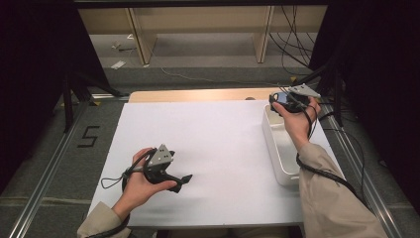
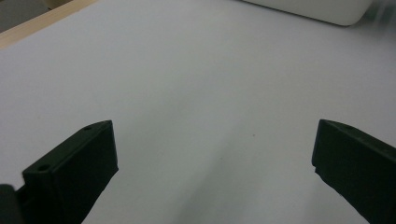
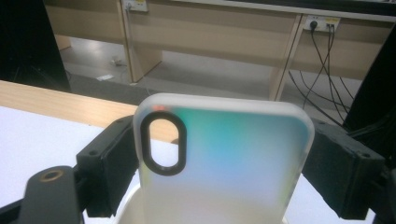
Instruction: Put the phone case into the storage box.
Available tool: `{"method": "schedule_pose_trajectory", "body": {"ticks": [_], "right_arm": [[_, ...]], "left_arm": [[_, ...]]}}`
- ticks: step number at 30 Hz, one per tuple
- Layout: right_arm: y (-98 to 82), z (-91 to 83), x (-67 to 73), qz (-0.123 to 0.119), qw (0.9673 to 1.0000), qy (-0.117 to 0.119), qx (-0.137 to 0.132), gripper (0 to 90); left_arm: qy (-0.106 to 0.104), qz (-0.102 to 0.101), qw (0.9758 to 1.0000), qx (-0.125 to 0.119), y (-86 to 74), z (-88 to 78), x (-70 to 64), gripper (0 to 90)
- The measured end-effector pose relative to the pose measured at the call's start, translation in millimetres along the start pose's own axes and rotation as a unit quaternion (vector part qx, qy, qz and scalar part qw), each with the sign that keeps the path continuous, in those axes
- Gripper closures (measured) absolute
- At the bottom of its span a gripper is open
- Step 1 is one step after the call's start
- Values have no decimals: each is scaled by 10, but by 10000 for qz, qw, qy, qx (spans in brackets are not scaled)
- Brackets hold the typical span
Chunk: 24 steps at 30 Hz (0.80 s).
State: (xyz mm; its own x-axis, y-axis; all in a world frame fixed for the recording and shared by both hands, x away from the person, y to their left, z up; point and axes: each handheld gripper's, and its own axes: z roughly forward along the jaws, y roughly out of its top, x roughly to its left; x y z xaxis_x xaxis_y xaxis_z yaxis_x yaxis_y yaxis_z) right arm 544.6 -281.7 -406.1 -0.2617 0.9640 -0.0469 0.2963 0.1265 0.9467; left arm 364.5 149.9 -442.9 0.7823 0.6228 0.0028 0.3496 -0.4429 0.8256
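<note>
A translucent phone case (image 3: 233,140), tinted green and blue with a black-ringed camera cutout, stands upright between the jaws of my right gripper (image 3: 219,158), which is shut on its two side edges. In the high view that right gripper (image 1: 278,102) hovers over the far end of a white bin (image 1: 275,148) at the table's right side. My left gripper (image 1: 184,180) lies low over the white table surface (image 1: 218,148) at the near left, pointing right. Its jaws (image 2: 215,154) stand wide open with nothing between them.
The white bin (image 2: 322,9) appears ahead of the left gripper. A wooden table edge (image 1: 193,95) runs along the far side. Beyond it are a shelf unit (image 3: 219,37) and hanging cables (image 3: 322,60). Black frames and floor rails flank the table.
</note>
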Motion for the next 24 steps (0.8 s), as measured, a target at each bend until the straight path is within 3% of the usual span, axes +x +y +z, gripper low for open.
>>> {"method": "schedule_pose_trajectory", "body": {"ticks": [24], "right_arm": [[-34, 44, -5, -14, 9999, -52, 89, 176]], "left_arm": [[-17, -7, 10000, -11, -3, 7, 0, 0]]}}
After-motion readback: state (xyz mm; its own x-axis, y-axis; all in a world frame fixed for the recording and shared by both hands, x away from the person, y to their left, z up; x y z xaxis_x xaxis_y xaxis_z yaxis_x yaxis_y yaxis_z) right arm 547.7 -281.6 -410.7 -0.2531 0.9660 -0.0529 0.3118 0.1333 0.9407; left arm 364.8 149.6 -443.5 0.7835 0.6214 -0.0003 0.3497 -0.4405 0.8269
